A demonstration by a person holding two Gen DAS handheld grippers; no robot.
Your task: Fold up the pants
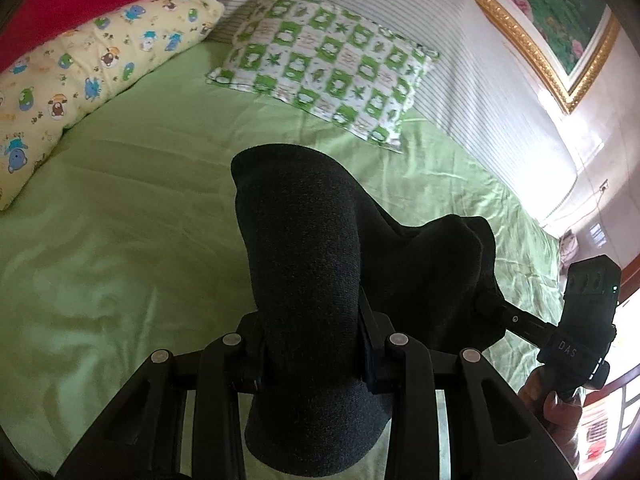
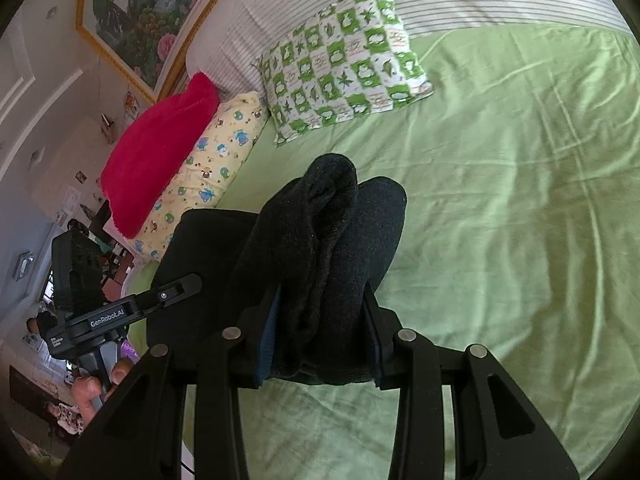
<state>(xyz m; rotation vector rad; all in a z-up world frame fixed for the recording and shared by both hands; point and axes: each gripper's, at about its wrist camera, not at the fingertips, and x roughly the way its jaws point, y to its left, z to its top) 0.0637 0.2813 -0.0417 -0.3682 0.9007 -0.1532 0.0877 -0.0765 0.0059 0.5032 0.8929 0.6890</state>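
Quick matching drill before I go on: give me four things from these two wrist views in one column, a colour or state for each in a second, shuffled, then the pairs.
Things:
1. pants
2. bed sheet
3. plush blanket
4. frog pillow

States:
A. red, lying on the yellow cartoon pillow
B. black, clamped in the left gripper and the right gripper
C. green and white checks
D. plain light green, wrinkled

Pairs: 1-B, 2-D, 3-A, 4-C

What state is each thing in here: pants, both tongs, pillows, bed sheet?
Dark pants: bunched, lifted, held by both tongs.
Left tongs: shut on the pants.
Right tongs: shut on the pants.
Green bed sheet: spread, lightly wrinkled.
Green checked pillow: lying flat.
Yellow animal-print pillow: lying under a red cushion.
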